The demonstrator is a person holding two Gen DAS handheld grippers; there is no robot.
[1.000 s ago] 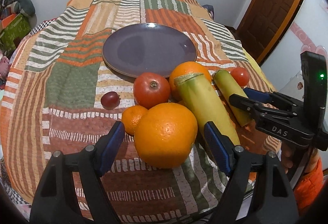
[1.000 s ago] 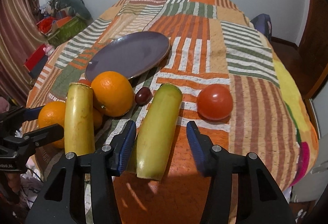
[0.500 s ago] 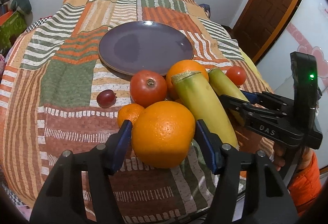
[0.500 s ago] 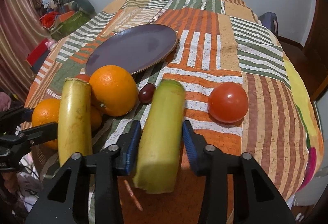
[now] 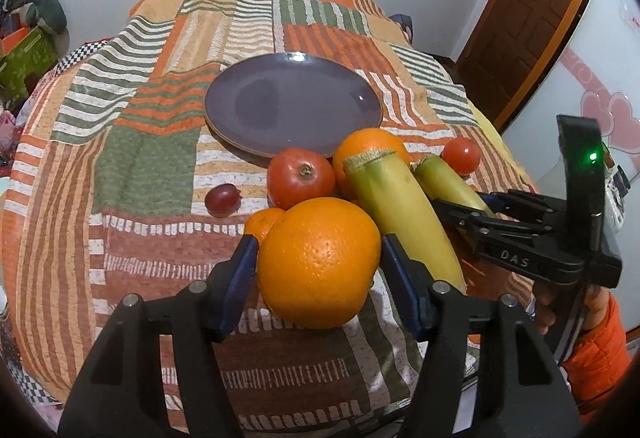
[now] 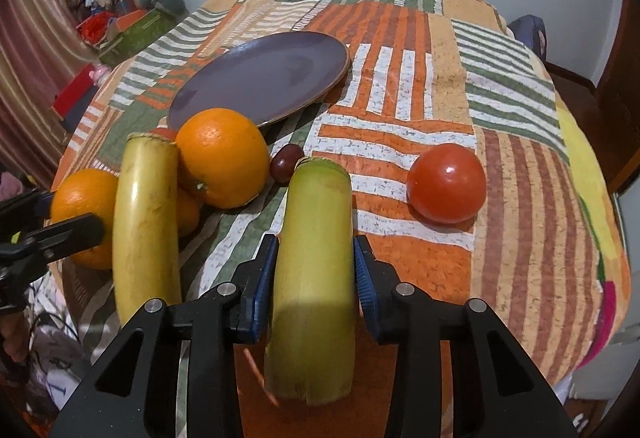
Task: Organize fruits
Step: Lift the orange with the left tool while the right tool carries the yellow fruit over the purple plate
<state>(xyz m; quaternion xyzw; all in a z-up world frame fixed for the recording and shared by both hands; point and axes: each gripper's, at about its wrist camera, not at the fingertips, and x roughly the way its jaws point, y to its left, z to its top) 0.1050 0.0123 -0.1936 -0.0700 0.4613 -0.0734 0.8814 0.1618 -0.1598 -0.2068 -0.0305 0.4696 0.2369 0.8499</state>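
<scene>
My left gripper (image 5: 318, 262) is shut on a large orange (image 5: 318, 264), lifted a little above the patchwork cloth. My right gripper (image 6: 314, 264) is shut on a yellow-green banana piece (image 6: 316, 278), also raised; it also shows in the left wrist view (image 5: 448, 179). A second banana piece (image 6: 146, 213) lies to its left, next to another orange (image 6: 222, 157). A purple plate (image 5: 294, 105) lies behind the fruit, bare. A tomato (image 5: 300, 177), a small mandarin (image 5: 262, 224), a grape (image 5: 222, 199) and a tomato on the right (image 6: 446, 183) lie on the cloth.
The cloth-covered table (image 5: 152, 177) drops off at its rounded edges. A wooden door (image 5: 528, 9) stands at the right. Boxes and clutter (image 6: 128, 21) sit on the floor to the left. A second grape (image 6: 286, 167) lies between the orange and the held banana.
Both grippers have closed: the left onto the large orange, the right onto the banana piece. Both fruits have risen slightly off the cloth.
</scene>
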